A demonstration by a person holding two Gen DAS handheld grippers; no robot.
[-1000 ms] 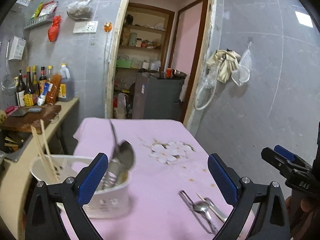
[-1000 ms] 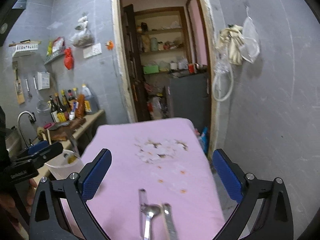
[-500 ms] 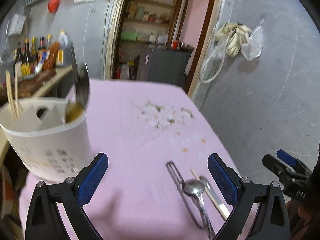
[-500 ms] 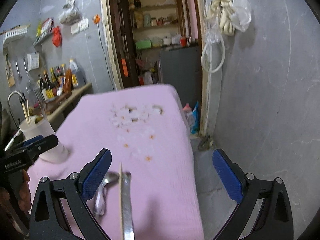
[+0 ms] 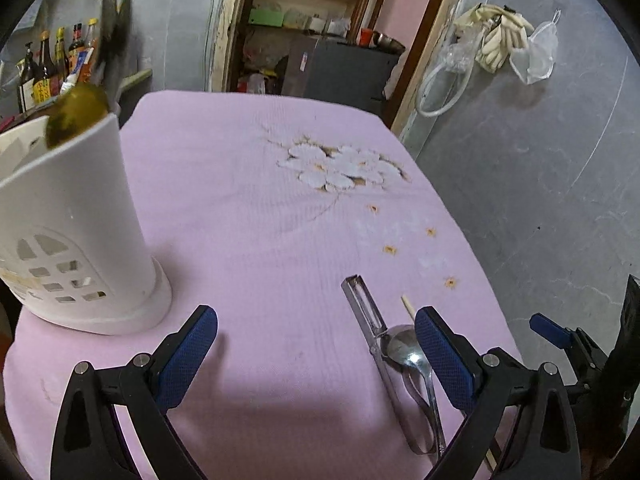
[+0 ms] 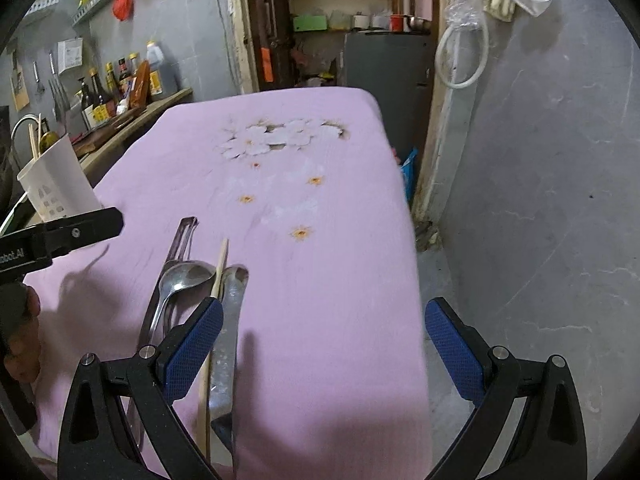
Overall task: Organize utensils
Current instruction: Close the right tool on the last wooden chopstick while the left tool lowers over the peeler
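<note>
A white utensil holder point(image 5: 76, 236) point(image 6: 56, 184) stands at the table's left edge with spoons point(image 5: 80, 108) and chopsticks point(image 6: 34, 142) in it. On the pink tablecloth point(image 5: 256, 216) lie a metal peeler point(image 5: 366, 316), a steel spoon point(image 5: 408, 350) point(image 6: 186, 276), a wooden chopstick point(image 6: 220, 268) and a flat metal utensil point(image 6: 230, 320). My left gripper point(image 5: 316, 356) hangs open over bare cloth between the holder and the loose pile. My right gripper point(image 6: 324, 344) is open, its left finger over the chopstick and the flat utensil.
A counter point(image 6: 132, 120) with sauce bottles point(image 6: 116, 88) runs along the left wall. Behind the table is a doorway with shelves point(image 5: 316, 12) and a dark cabinet point(image 6: 384, 60). The floor drops off right of the table's edge point(image 6: 408, 240).
Both grippers have dropped and tilted down toward the table. The left one has swung away from above the holder toward the loose utensils; the right has come closer over them.
</note>
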